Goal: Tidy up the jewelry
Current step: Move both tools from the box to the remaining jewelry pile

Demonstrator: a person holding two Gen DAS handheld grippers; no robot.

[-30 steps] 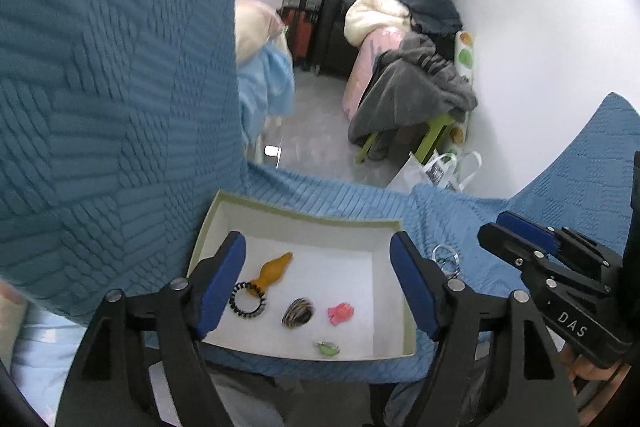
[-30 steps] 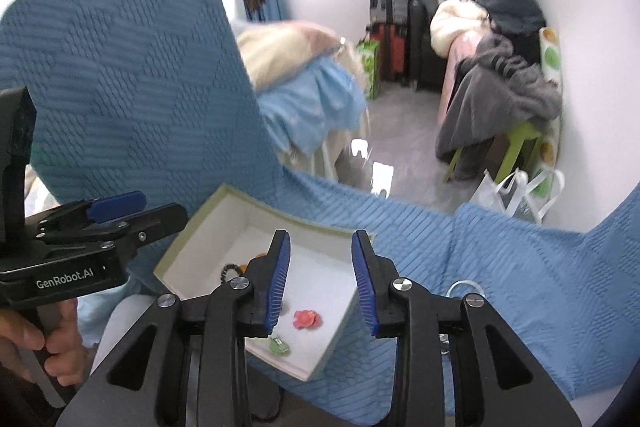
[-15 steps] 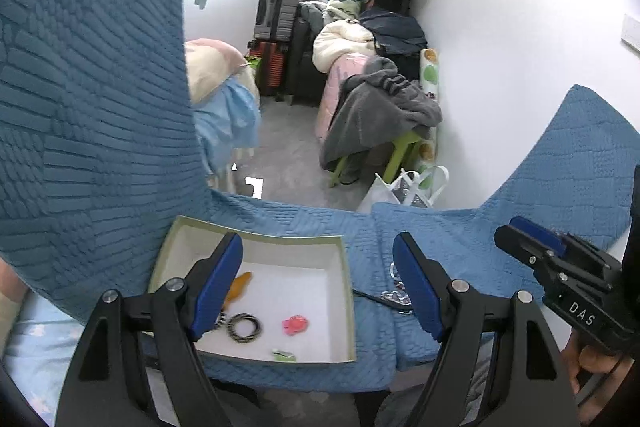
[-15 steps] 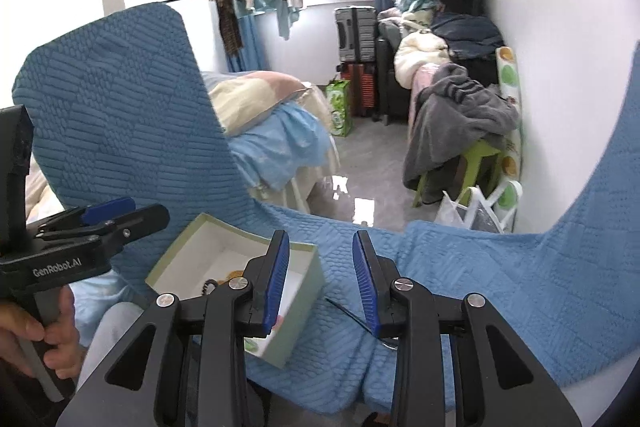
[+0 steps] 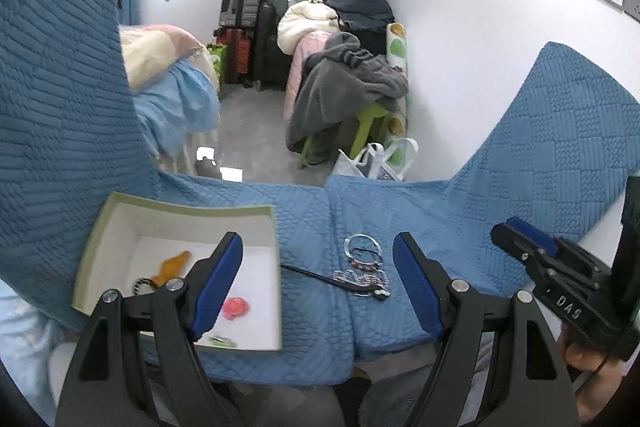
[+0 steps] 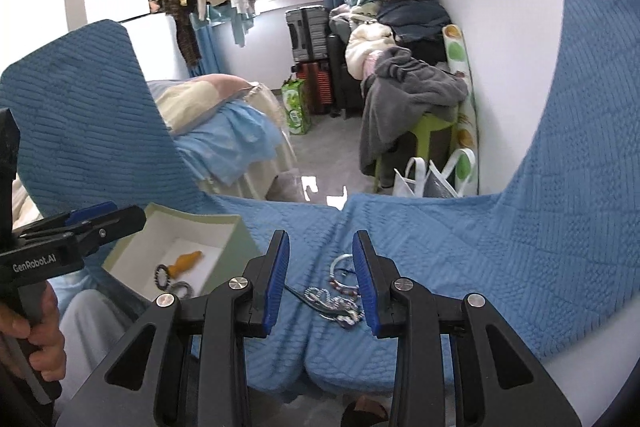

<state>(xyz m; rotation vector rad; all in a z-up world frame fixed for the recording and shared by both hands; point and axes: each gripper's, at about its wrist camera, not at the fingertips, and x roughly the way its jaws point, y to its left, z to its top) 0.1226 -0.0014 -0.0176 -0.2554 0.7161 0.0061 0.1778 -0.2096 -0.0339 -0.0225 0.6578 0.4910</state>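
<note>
A pale green box with a white floor lies on the blue quilt; it also shows in the right wrist view. Inside are an orange clip, a black beaded ring, a pink piece and a small green piece. A heap of bracelets and chains lies on the quilt right of the box, also in the right wrist view. My left gripper is open and empty. My right gripper is open, empty, just before the heap.
The quilt's far edge drops to a grey floor. Beyond are a bed, suitcases, a green stool under piled clothes and a white wall on the right.
Both views have swung right and tilted up. The box has slid to the left of both frames and the bracelet heap has come into view between the fingers.
</note>
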